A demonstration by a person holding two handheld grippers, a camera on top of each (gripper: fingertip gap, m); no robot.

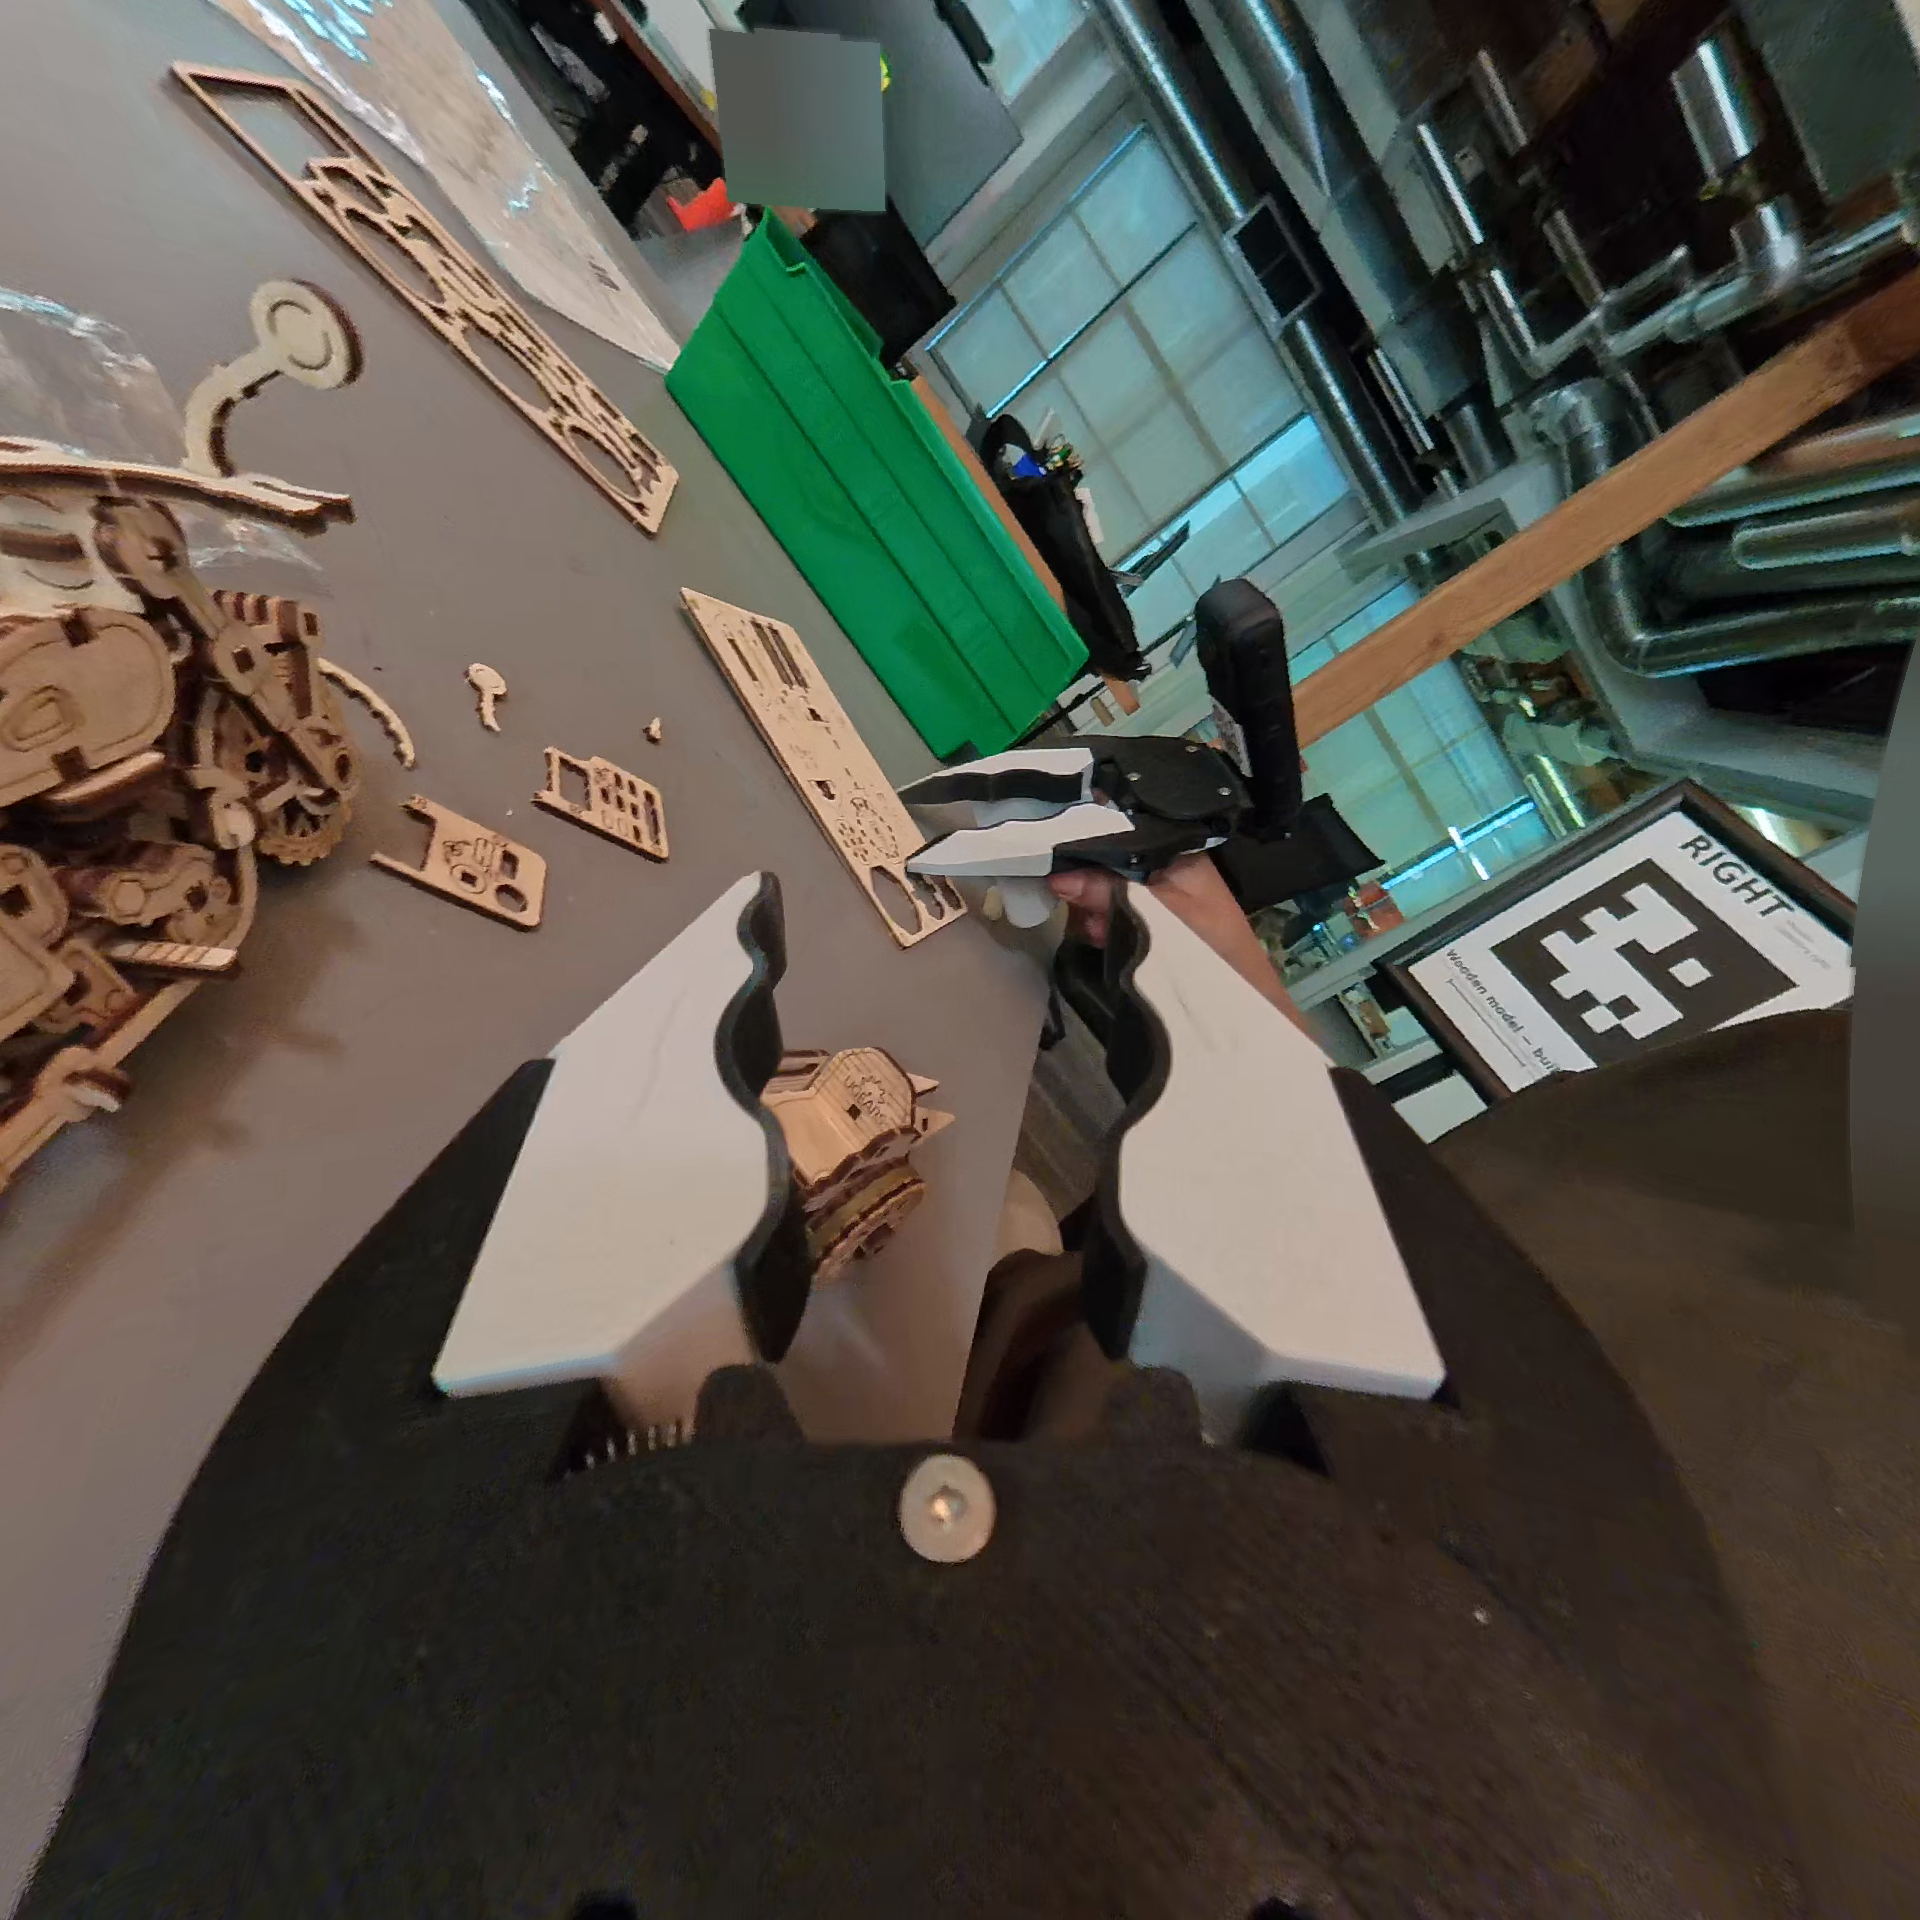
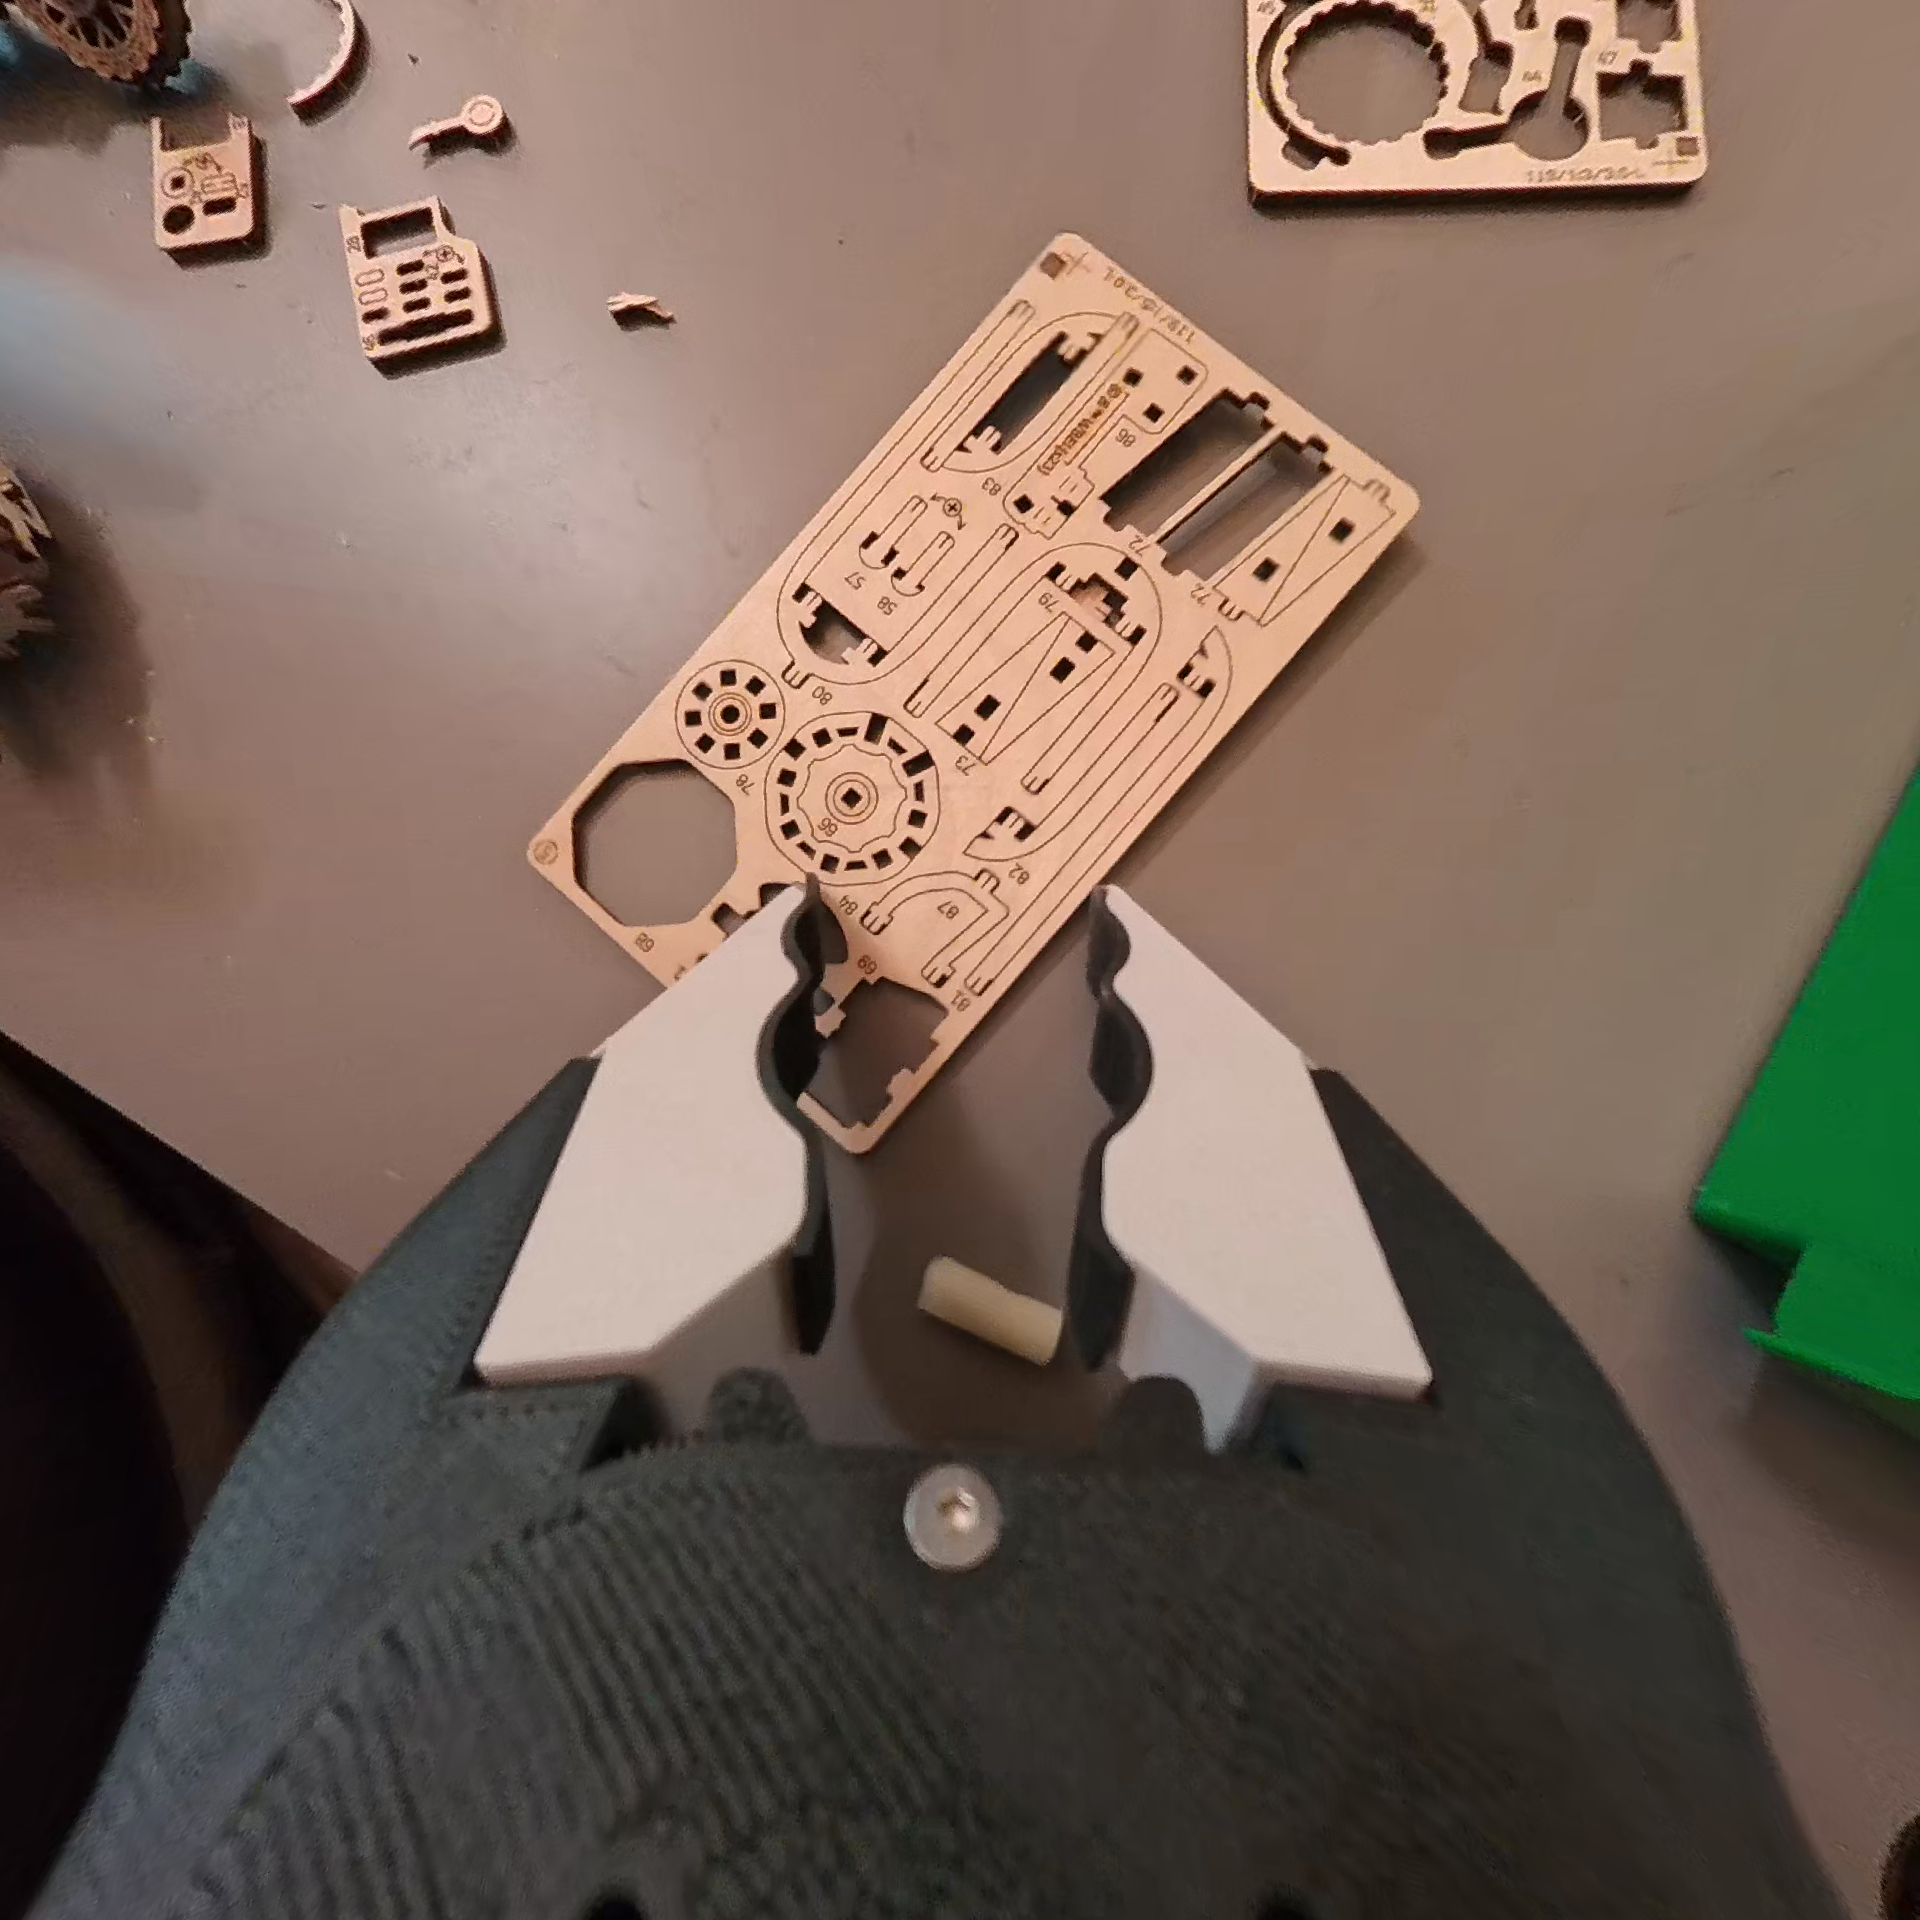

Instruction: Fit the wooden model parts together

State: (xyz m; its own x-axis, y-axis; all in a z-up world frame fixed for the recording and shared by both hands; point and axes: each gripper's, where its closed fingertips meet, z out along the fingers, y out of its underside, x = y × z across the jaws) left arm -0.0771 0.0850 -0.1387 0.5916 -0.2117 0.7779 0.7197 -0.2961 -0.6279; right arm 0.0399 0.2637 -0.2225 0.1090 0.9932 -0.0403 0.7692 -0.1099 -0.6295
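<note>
My left gripper (image 1: pixel 940 894) is open and empty. A small built wooden subassembly (image 1: pixel 852 1153) sits on the grey table (image 1: pixel 520 1039), low between its fingers and against the left one. A large part-built wooden model (image 1: pixel 125 748) stands at the far left. My right gripper (image 2: pixel 954 899) is open and empty, over the near corner of a flat wooden parts sheet (image 2: pixel 987 665). A small cream peg (image 2: pixel 987 1320) lies between its fingers, close to the right one. The right gripper (image 1: pixel 909 829) and the sheet (image 1: pixel 821 758) also show in the left wrist view.
A green bin (image 1: pixel 862 520) lies at the table's far edge, also visible in the right wrist view (image 2: pixel 1829 1195). A long punched-out sheet (image 1: pixel 447 270), two small punched plates (image 1: pixel 468 862) (image 1: pixel 603 800) and a key-shaped piece (image 1: pixel 483 691) lie about. A framed marker sign (image 1: pixel 1642 956) stands off the table. Across from one pair of fingers to the other is roughly 25 cm.
</note>
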